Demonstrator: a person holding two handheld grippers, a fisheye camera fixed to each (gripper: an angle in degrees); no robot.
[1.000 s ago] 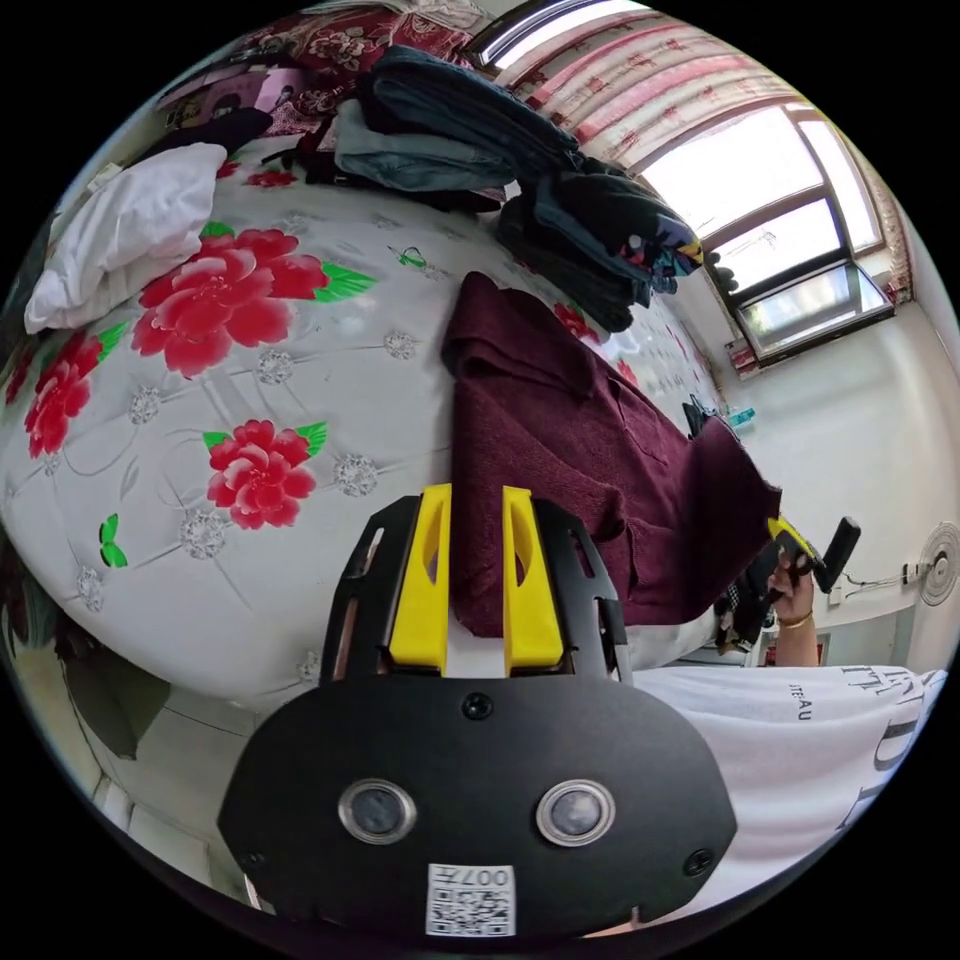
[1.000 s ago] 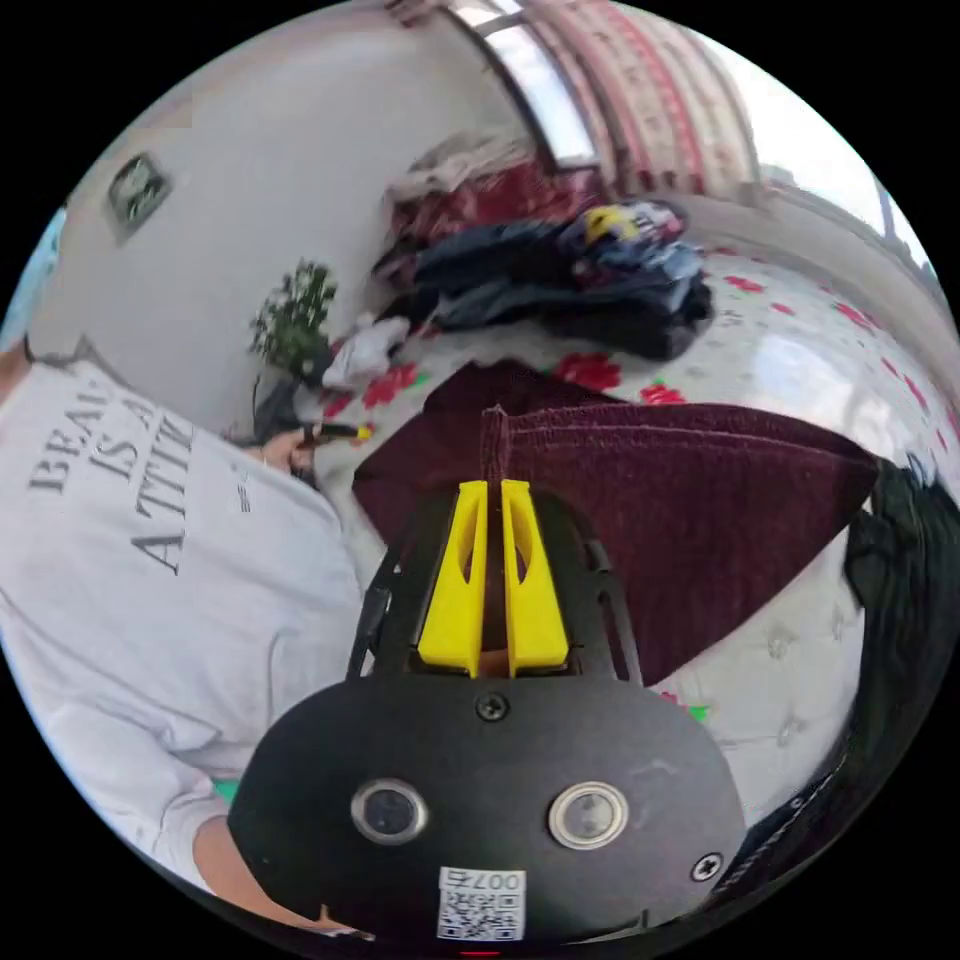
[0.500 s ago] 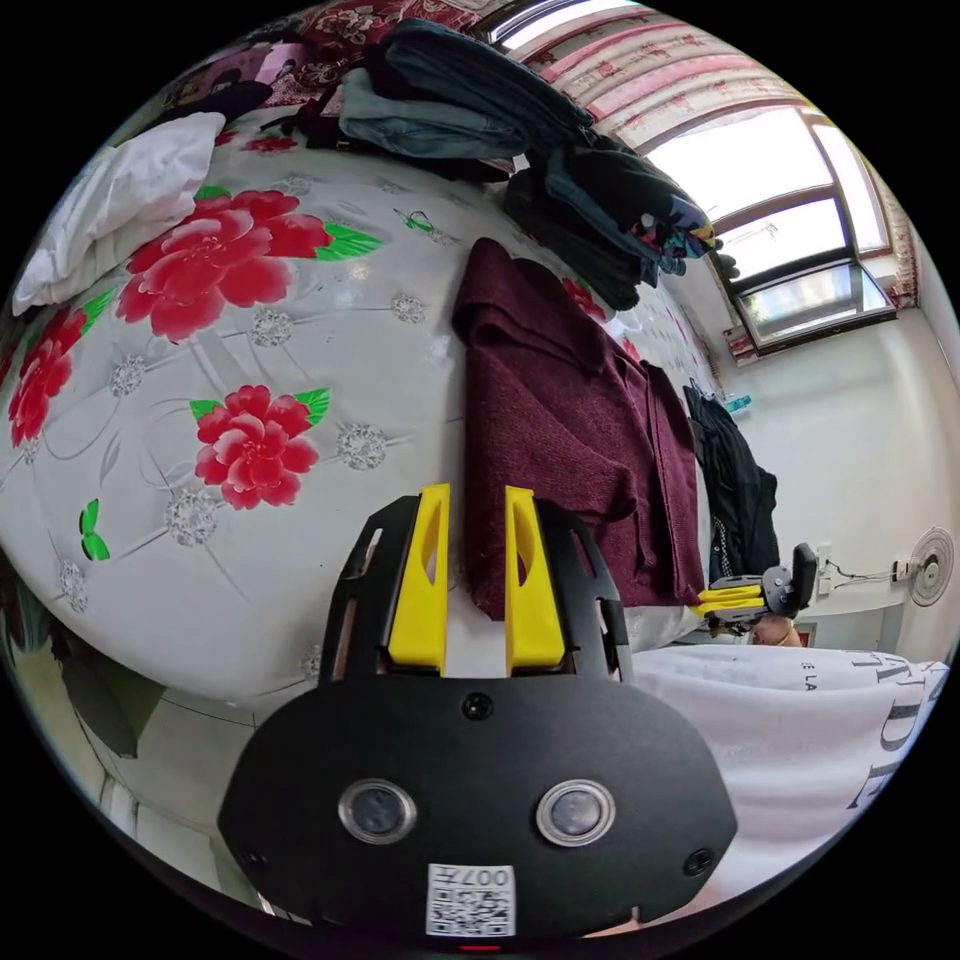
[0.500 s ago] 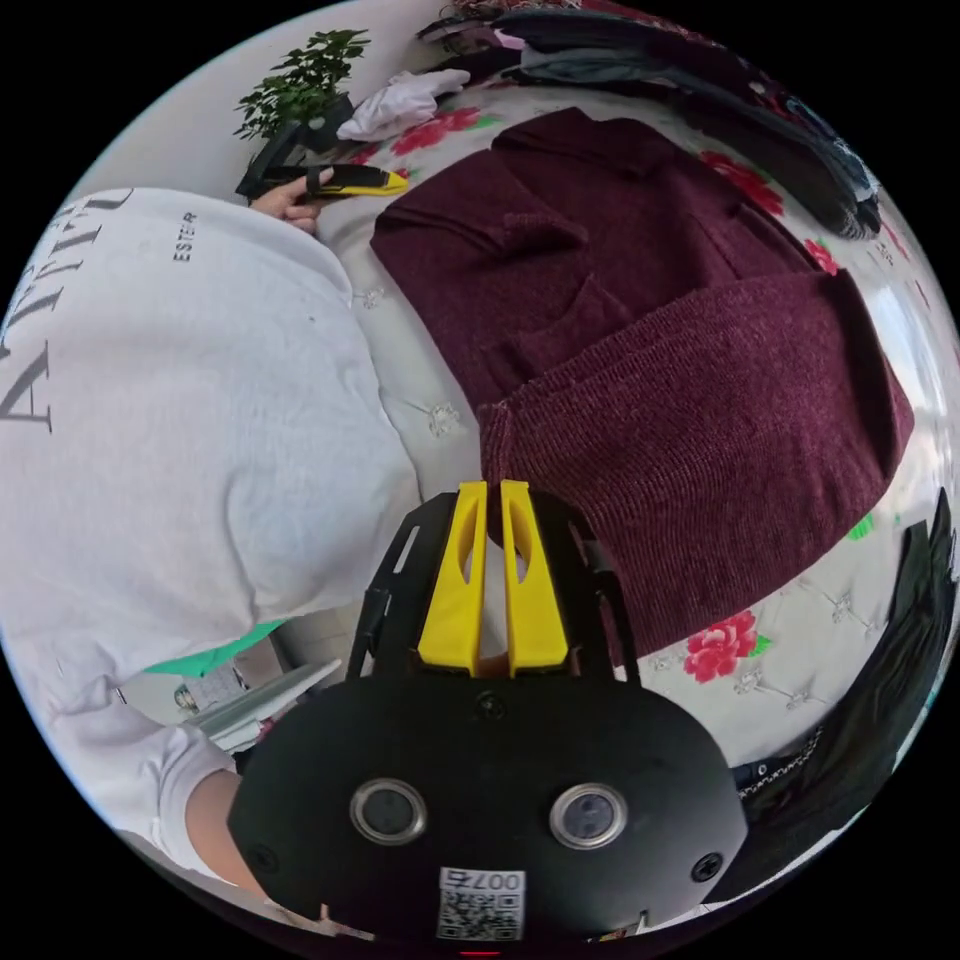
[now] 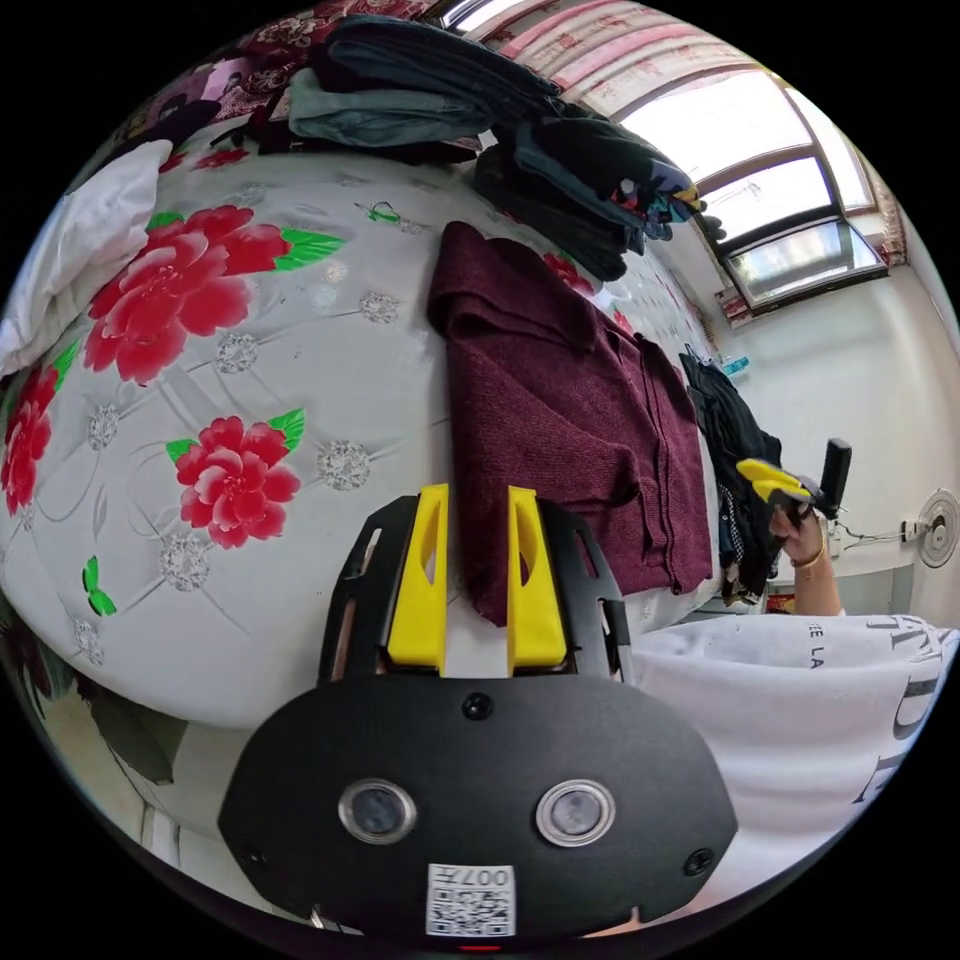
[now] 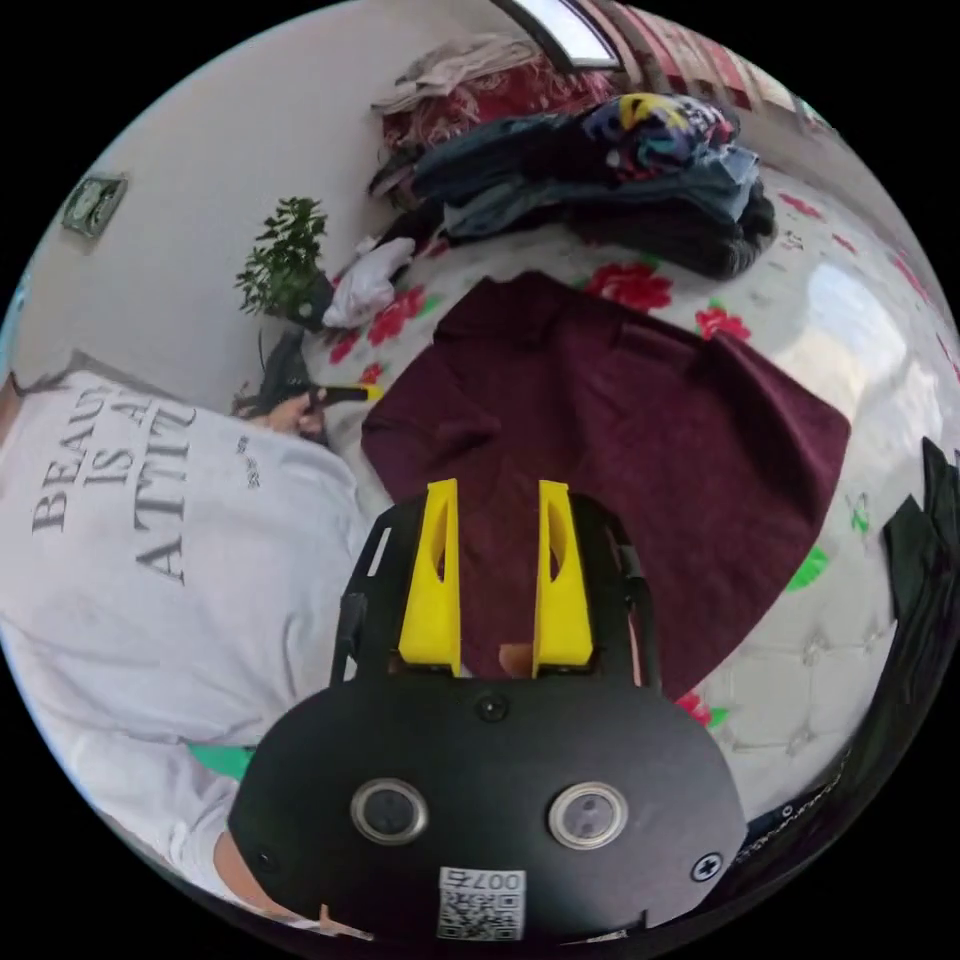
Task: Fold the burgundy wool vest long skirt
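Observation:
The burgundy wool skirt (image 5: 560, 420) lies folded over on a white bed cover printed with red flowers (image 5: 220, 380). My left gripper (image 5: 477, 500) hovers open just above the skirt's near corner, nothing between its yellow jaws. In the right gripper view the skirt (image 6: 640, 440) spreads flat, one part laid over the rest. My right gripper (image 6: 497, 495) is open above the skirt's near edge and holds nothing. The right gripper (image 5: 775, 482) also appears far right in the left gripper view, lifted off the bed in a hand.
A pile of dark folded clothes (image 5: 560, 180) sits at the bed's far side. A black garment (image 5: 735, 450) hangs over the bed's edge beside the skirt. White cloth (image 5: 70, 260) lies at the left. A potted plant (image 6: 285, 270) stands by the wall. The person's white shirt (image 6: 150, 560) is close.
My right gripper laid the lifted skirt edge down over the rest, opened and let go, then rose away from the bed. The left gripper stayed open near the same corner.

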